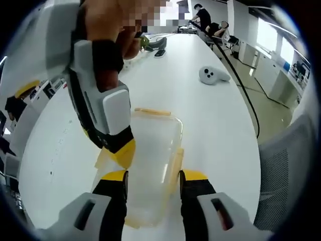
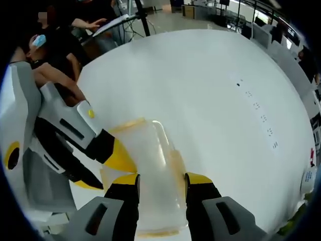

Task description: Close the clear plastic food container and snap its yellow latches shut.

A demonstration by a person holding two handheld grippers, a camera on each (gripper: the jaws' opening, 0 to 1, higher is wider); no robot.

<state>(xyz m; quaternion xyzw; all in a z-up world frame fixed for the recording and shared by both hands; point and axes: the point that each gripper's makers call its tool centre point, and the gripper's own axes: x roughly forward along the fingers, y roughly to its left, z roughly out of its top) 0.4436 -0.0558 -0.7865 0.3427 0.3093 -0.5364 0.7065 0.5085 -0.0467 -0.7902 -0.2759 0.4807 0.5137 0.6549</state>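
A clear plastic food container [image 1: 153, 145] with its lid on lies on the white table [image 1: 215, 130]. Yellow latches show at its far end [image 1: 152, 111] and right side [image 1: 177, 159]. My left gripper [image 1: 154, 175] stands open, jaws spread astride the container's near end. From the upper left my right gripper [image 1: 108, 145] reaches in, one yellow fingertip [image 1: 123, 153] on the container's left edge. In the right gripper view the container [image 2: 150, 160] lies between my open right gripper's [image 2: 161, 179] jaws. My left gripper's fingertip [image 2: 120, 158] touches its left rim.
A white controller [image 1: 213, 75] and a black cable [image 1: 246, 90] lie on the far right of the table. Small items [image 1: 155, 47] sit at the far end, where people [image 1: 208, 20] are. An office chair [image 1: 286, 165] stands right. More people [image 2: 60, 30] sit beyond the table edge.
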